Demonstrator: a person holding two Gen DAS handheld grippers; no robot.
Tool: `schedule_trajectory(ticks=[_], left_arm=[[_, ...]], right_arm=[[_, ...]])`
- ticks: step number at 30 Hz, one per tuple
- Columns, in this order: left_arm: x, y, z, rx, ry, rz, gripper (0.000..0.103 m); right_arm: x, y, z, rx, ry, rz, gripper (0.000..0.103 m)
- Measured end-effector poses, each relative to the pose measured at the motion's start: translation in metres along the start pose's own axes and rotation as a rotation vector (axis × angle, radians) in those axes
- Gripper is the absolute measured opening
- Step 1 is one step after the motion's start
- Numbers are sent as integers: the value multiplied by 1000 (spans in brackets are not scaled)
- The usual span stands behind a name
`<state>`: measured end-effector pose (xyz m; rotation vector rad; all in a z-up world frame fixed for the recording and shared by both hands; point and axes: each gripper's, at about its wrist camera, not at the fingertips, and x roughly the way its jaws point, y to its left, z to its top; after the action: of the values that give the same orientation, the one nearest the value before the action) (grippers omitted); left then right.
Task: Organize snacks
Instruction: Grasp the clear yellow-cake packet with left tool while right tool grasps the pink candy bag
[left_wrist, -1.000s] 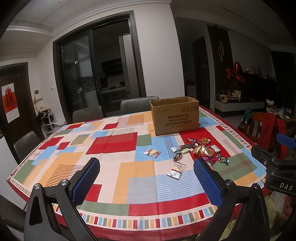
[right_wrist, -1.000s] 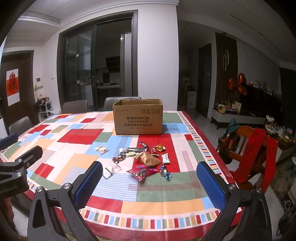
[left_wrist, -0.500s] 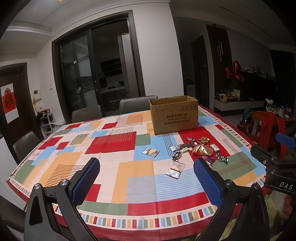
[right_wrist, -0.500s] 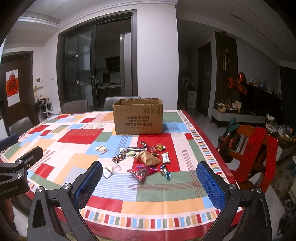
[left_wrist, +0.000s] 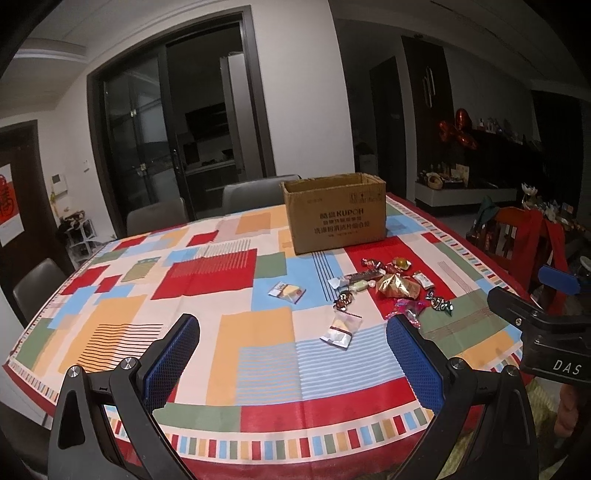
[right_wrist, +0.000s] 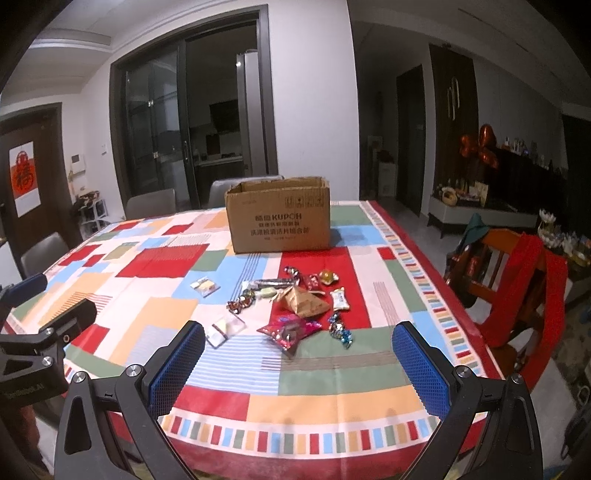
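Several wrapped snacks lie scattered mid-table: a gold foil bag (left_wrist: 397, 286) (right_wrist: 304, 301), a pink packet (right_wrist: 290, 329), a clear packet (left_wrist: 341, 328) (right_wrist: 225, 326), a yellow biscuit packet (left_wrist: 287, 291) (right_wrist: 205, 286) and small candies (right_wrist: 340, 328). An open cardboard box (left_wrist: 334, 214) (right_wrist: 279, 214) stands behind them. My left gripper (left_wrist: 291, 363) is open and empty over the near table edge. My right gripper (right_wrist: 297, 369) is open and empty, short of the snacks. Each gripper shows at the edge of the other's view.
The table wears a colourful patchwork cloth (left_wrist: 221, 343) (right_wrist: 332, 402). Grey chairs (left_wrist: 155, 218) stand at the far side and left. A wooden chair with red fabric (right_wrist: 517, 280) stands right of the table. Glass doors are behind.
Both views have shifted very slightly; the snacks and box sit a touch nearer. Both grippers stay open and empty.
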<state>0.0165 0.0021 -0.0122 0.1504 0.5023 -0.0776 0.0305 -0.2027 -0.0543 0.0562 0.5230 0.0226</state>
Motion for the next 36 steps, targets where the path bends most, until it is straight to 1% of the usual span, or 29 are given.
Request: schedule_trajectory(ticks=[6,10,14,21,26,28,30,34,36], left_arm=[[29,-2,2,17,32,-37,101],[53,-4,4,28,75,-66,96],[80,-5,5,23,126,-111,91],[130,-10,-4,47,211,-184,82],[158,-14,-10,47,250,-229,77],[169,-16,-15,38,274,-254,75],[178,-18,-18,26,294,-280,75],[196,-22,-24,-1,330,-301,70],[205,-23,-26,-15,346,-308,68]], right_arm=[[28,-5,-1,54,50,16,102],[50,-7,-1,70,103,17,102],[76,-8,1,95,167,23,102],[126,-9,-2,135,255,35,95],[159,-6,-7,163,326,37,90],[169,-6,-9,183,350,44,86],[178,-7,-10,200,364,44,85],[194,-8,-13,225,394,33,81],[200,-7,-16,227,416,27,80]])
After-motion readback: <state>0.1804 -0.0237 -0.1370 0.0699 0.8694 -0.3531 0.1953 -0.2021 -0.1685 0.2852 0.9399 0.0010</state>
